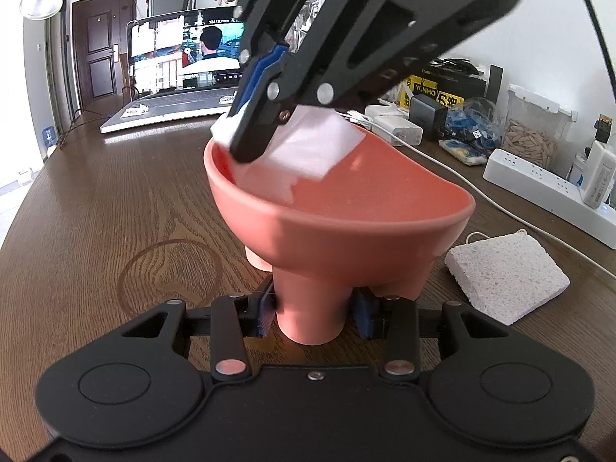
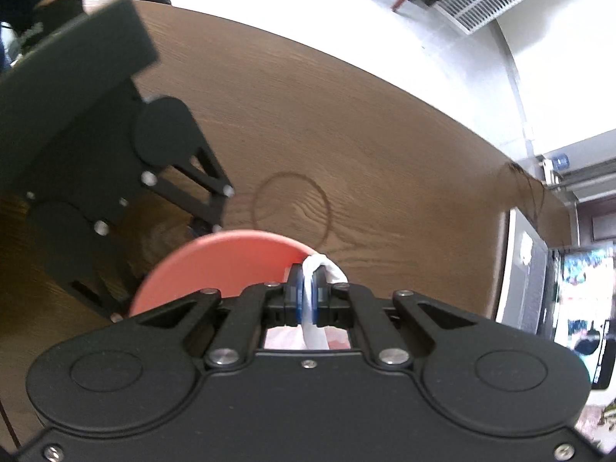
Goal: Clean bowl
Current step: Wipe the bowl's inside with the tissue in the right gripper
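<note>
Nearest the lens, low in the left wrist view, the left claw (image 1: 315, 317) clamps one stubby leg of a pink bowl (image 1: 346, 231), its blue pads pressed on either side. That grip likely keeps the bowl from sliding on the wooden counter (image 1: 115, 200) while it is wiped.

From the upper middle of that frame the right claw (image 1: 246, 154) slants down, shut on a folded white wipe (image 1: 308, 146) that lies against the bowl's inner wall by the far left rim. The right wrist view shows the wipe (image 2: 310, 308) pinched between the pads.

To the lower right, a white sponge (image 1: 504, 277) sits just beside the bowl. A power strip (image 1: 539, 181) and cables crowd the right edge, and a laptop (image 1: 181, 77) stands behind. The left of the counter is open.
</note>
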